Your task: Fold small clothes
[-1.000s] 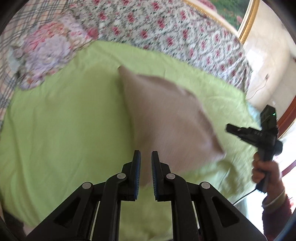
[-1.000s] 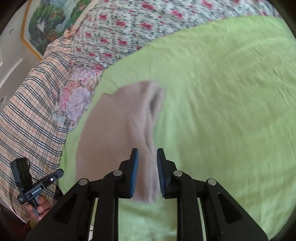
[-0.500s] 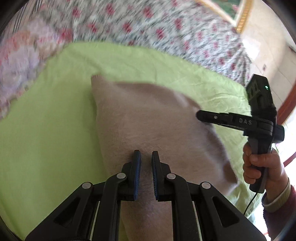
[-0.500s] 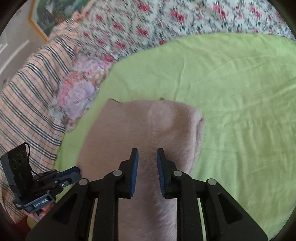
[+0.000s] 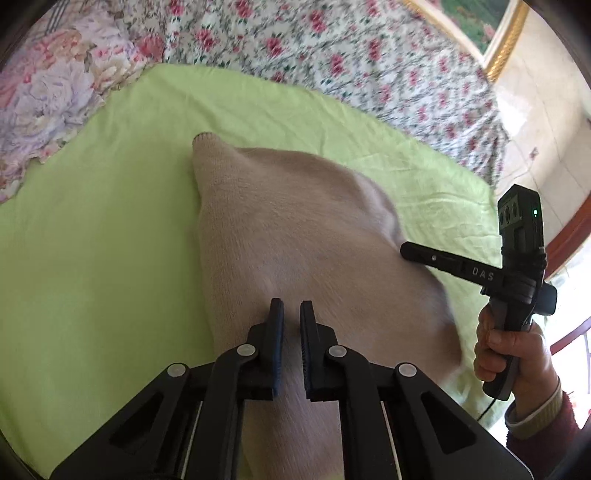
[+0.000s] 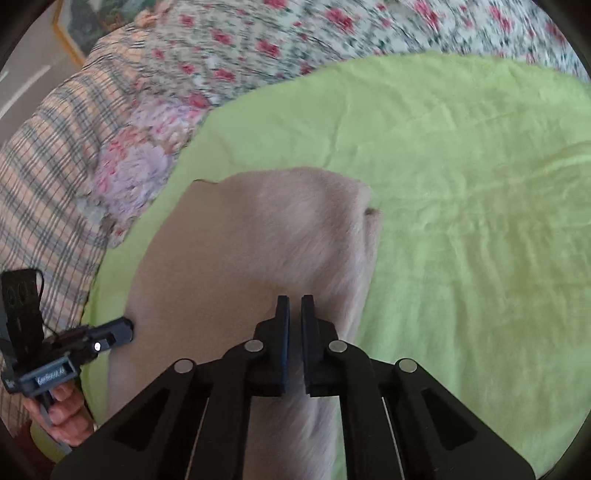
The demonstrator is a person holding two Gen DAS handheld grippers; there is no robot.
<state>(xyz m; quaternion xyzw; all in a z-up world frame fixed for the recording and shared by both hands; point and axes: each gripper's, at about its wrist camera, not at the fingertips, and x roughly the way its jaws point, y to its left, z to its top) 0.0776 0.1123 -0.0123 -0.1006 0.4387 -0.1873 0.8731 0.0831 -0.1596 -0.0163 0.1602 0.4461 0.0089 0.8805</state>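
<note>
A beige knit garment (image 5: 295, 229) hangs stretched between my two grippers above a green sheet (image 5: 92, 240). My left gripper (image 5: 291, 306) is shut on the garment's near edge, with cloth running between its fingers. My right gripper (image 6: 295, 302) is shut on the garment (image 6: 258, 251) too, at its near edge. The far end droops to the sheet. The right gripper also shows in the left wrist view (image 5: 406, 251), at the garment's right edge. The left gripper shows in the right wrist view (image 6: 127, 328), at its left edge.
The green sheet (image 6: 461, 221) covers a bed. A floral quilt (image 5: 332, 55) lies along the far side, a floral pillow (image 5: 48, 99) at the far left and a plaid blanket (image 6: 40, 166) beyond it. A framed picture (image 5: 476, 22) hangs on the wall.
Both grippers have come closer to each other and down toward the sheet. The garment has spread wider between them and fills more of both views.
</note>
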